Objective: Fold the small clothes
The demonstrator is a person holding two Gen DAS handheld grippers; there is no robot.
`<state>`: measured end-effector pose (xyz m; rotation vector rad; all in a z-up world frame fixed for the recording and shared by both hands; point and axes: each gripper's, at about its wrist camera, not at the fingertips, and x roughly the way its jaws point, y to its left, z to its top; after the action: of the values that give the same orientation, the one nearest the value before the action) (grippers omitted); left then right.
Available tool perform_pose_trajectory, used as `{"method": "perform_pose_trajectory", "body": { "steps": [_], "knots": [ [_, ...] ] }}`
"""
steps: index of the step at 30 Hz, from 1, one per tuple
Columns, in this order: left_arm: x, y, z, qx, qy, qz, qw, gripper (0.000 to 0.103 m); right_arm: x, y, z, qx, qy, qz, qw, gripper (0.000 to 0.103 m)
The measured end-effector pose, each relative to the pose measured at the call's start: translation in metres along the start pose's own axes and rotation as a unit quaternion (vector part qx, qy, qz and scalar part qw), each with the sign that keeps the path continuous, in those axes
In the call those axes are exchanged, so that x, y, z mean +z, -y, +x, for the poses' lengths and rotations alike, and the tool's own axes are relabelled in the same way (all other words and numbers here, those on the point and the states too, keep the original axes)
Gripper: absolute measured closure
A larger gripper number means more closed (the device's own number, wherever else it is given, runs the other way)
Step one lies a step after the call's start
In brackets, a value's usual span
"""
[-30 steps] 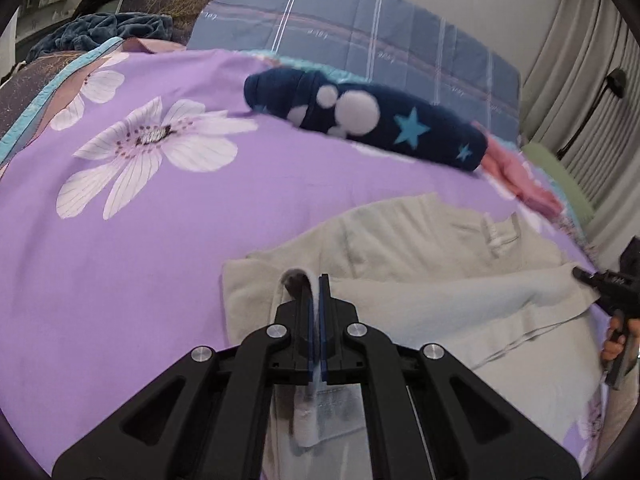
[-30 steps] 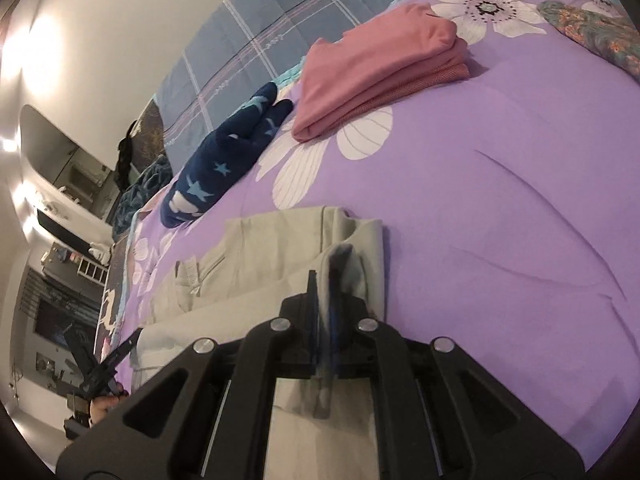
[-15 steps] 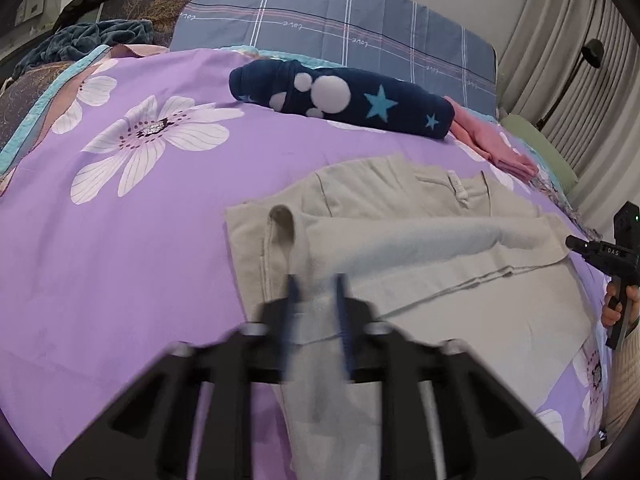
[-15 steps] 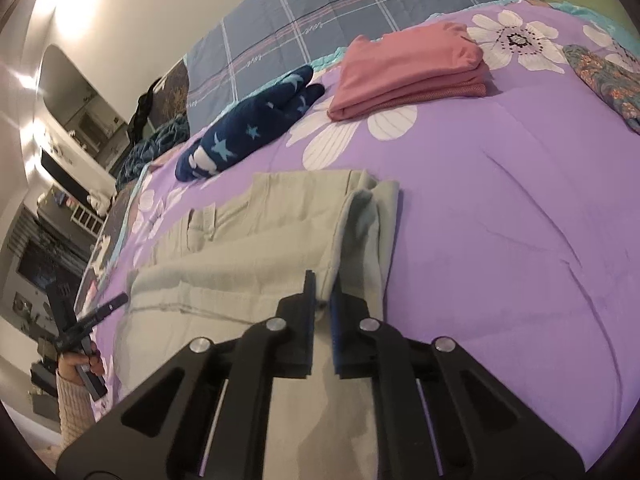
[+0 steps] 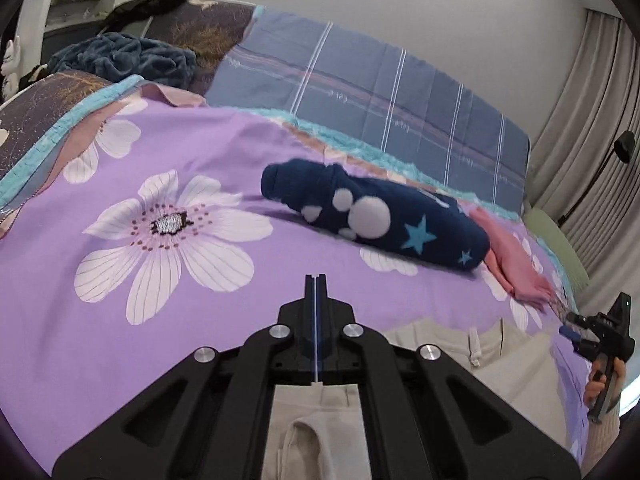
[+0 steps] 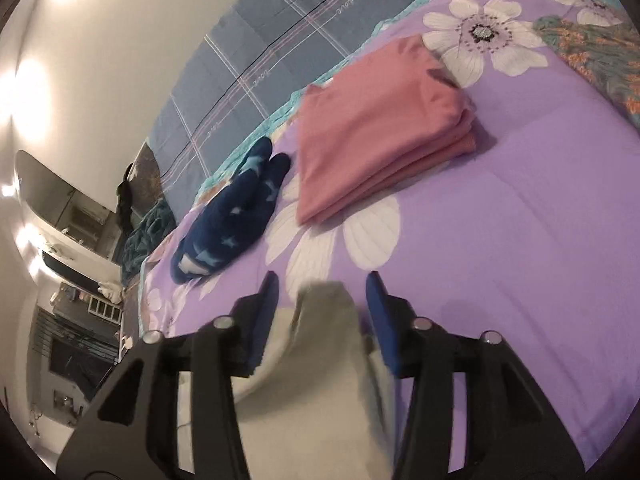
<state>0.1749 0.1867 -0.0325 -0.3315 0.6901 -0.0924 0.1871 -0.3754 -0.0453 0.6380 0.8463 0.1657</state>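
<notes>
Your left tongs [image 5: 316, 280] are pinched together, empty; your right tongs [image 6: 322, 292] have just been opening, soft beige trousers [image 6: 320, 380] loose between them.

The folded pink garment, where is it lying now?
The folded pink garment lies on the purple flowered bedspread, just right of the navy star-patterned fleece garment in the right wrist view, near the blue checked pillow.
</notes>
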Motion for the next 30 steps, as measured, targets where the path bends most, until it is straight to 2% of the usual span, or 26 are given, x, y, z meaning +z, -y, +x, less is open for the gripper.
{"method": "perform_pose_trajectory", "body": {
  "steps": [1,2,3,4,5,6,7,8,10,12,15,16,17,20,23,25,26,27,30],
  "knots": [
    [-0.003,0.003,-0.004,-0.004,-0.002,0.013,0.9999,0.098,-0.002,-0.002,-0.001,0.002,-0.002,-0.014,1.0,0.056],
    [-0.01,0.008,-0.01,-0.014,-0.007,0.035,0.9993,0.085,-0.006,-0.006,-0.005,-0.005,0.001,-0.046,0.999,0.056],
    [-0.018,0.013,-0.018,-0.022,-0.012,0.056,0.9981,0.078,-0.01,-0.006,-0.007,-0.015,0.004,-0.067,0.998,0.056],
    [-0.033,0.024,-0.028,-0.031,-0.019,0.093,0.995,0.067,-0.014,-0.007,-0.01,-0.026,0.005,-0.084,0.996,0.056],
    [-0.043,0.031,-0.034,-0.032,-0.024,0.12,0.992,0.062,-0.019,-0.008,-0.012,-0.043,0.005,-0.109,0.993,0.056],
    [-0.058,0.044,-0.04,-0.032,-0.035,0.166,0.9851,0.059,-0.026,-0.009,-0.012,-0.055,0.002,-0.13,0.99,0.056],
    [-0.07,0.053,-0.044,-0.027,-0.044,0.199,0.9785,0.049,-0.03,-0.011,-0.011,-0.065,-0.003,-0.148,0.987,0.056],
    [-0.087,0.065,-0.046,-0.016,-0.056,0.244,0.9679,0.039,-0.037,-0.014,-0.009,-0.077,-0.011,-0.174,0.982,0.055],
    [-0.117,0.083,-0.047,0.019,-0.065,0.323,0.9438,0.029,-0.047,-0.021,-0.005,-0.089,-0.02,-0.206,0.974,0.052],
    [-0.136,0.091,-0.038,0.042,-0.08,0.373,0.9234,0.023,-0.056,-0.03,0.002,-0.098,-0.028,-0.241,0.965,0.048],
    [-0.148,0.091,-0.018,0.062,-0.104,0.397,0.91,0.021,-0.065,-0.039,0.01,-0.102,-0.034,-0.265,0.958,0.045],
    [-0.146,0.091,-0.014,0.067,-0.101,0.399,0.909,0.016,-0.067,-0.041,0.013,-0.101,-0.036,-0.268,0.957,0.044],
    [-0.14,0.09,-0.008,0.077,-0.093,0.397,0.9099,0.015,-0.067,-0.042,0.017,-0.101,-0.038,-0.27,0.957,0.044],
    [-0.102,0.081,0.017,0.137,-0.058,0.376,0.9144,0.015,-0.067,-0.042,0.025,-0.108,-0.037,-0.26,0.959,0.044],
    [-0.054,0.063,0.031,0.198,-0.008,0.319,0.9269,0.015,-0.06,-0.035,0.028,-0.11,-0.035,-0.234,0.965,0.044],
    [-0.029,0.055,0.023,0.185,0.019,0.269,0.9451,0.016,-0.057,-0.032,0.028,-0.107,-0.036,-0.223,0.968,0.044],
    [-0.018,0.05,0.013,0.16,0.028,0.233,0.9587,0.016,-0.056,-0.031,0.026,-0.105,-0.036,-0.221,0.969,0.044],
    [-0.012,0.046,0.004,0.133,0.034,0.211,0.9679,0.016,-0.056,-0.031,0.026,-0.105,-0.037,-0.224,0.968,0.044],
    [-0.013,0.041,-0.012,0.098,0.039,0.205,0.973,0.016,-0.054,-0.031,0.025,-0.112,-0.038,-0.239,0.964,0.044]
  ]
}}
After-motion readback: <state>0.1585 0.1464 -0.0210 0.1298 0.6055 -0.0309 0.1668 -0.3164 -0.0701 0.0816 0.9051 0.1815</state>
